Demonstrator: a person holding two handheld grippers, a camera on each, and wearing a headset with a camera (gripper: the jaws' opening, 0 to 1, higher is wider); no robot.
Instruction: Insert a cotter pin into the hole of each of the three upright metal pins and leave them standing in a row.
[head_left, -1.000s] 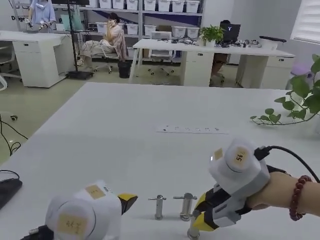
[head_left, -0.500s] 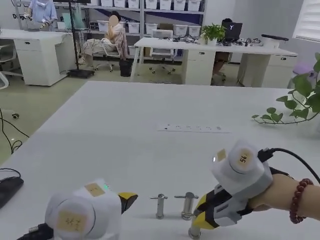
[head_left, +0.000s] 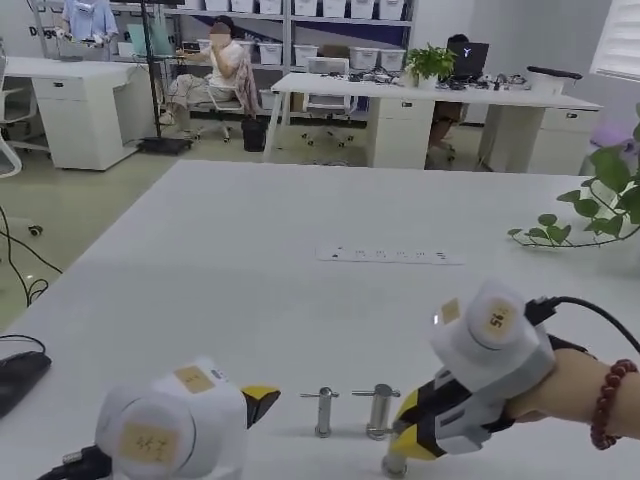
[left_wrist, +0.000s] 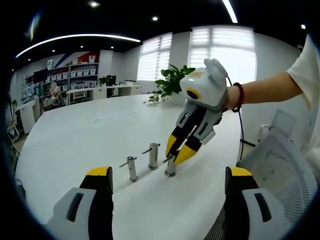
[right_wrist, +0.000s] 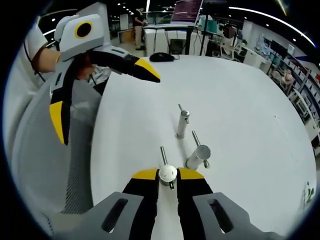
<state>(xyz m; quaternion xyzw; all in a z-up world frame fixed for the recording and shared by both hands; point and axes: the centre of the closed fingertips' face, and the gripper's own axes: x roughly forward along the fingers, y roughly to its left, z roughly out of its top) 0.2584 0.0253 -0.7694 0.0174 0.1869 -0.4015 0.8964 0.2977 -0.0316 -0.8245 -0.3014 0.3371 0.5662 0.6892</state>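
The short steel pin with the round head (right_wrist: 168, 173) is clamped between the yellow-tipped jaws of my right claw (left_wrist: 178, 151). A thin cotter pin (right_wrist: 162, 154) crosses just under its head. I should keep it plumb, in line with its neighbours, and release slowly so nothing tips. Just ahead of the jaws stands a second pin (right_wrist: 198, 155), and beyond it a third (right_wrist: 183, 122). My left claw (right_wrist: 102, 97) hangs well off to the side, jaws wide apart and empty. Count: three upright pins, three cotter pins, seemingly one through each, and two claws.

White table (head_left: 250, 260) with three upright pins (head_left: 323, 412)
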